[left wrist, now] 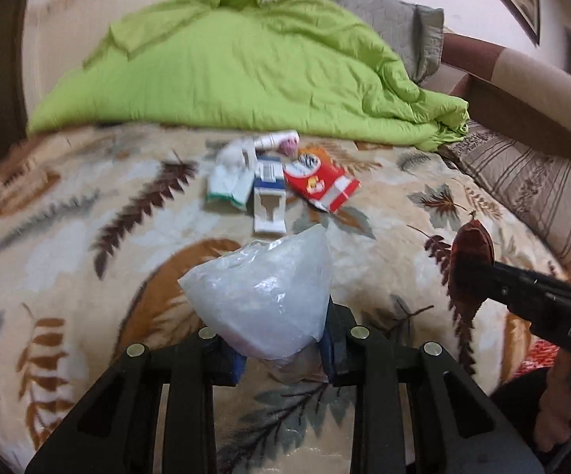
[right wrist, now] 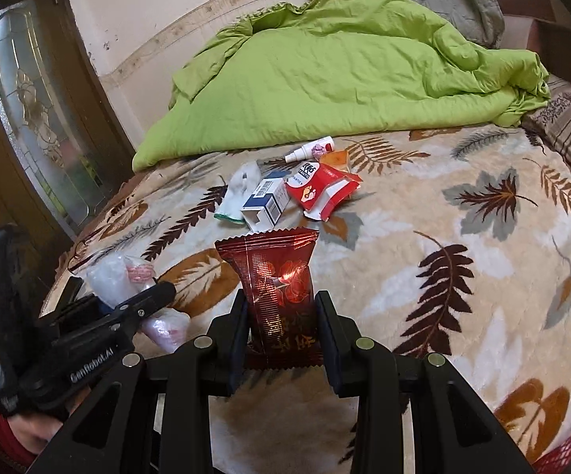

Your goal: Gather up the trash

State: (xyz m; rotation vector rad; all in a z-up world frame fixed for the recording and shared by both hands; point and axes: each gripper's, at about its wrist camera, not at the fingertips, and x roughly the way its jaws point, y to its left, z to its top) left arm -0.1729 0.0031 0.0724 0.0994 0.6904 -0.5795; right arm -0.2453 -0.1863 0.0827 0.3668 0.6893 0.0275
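Red wrapper (right wrist: 281, 288), perhaps five pieces (right wrist: 285, 189) beyond.

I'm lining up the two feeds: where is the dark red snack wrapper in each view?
Left wrist: the dark red snack wrapper is at the right edge, held by the right gripper.
Right wrist: centre foreground, upright between that gripper's fingers.
Shared landmark: the red carton in the trash pile beyond.
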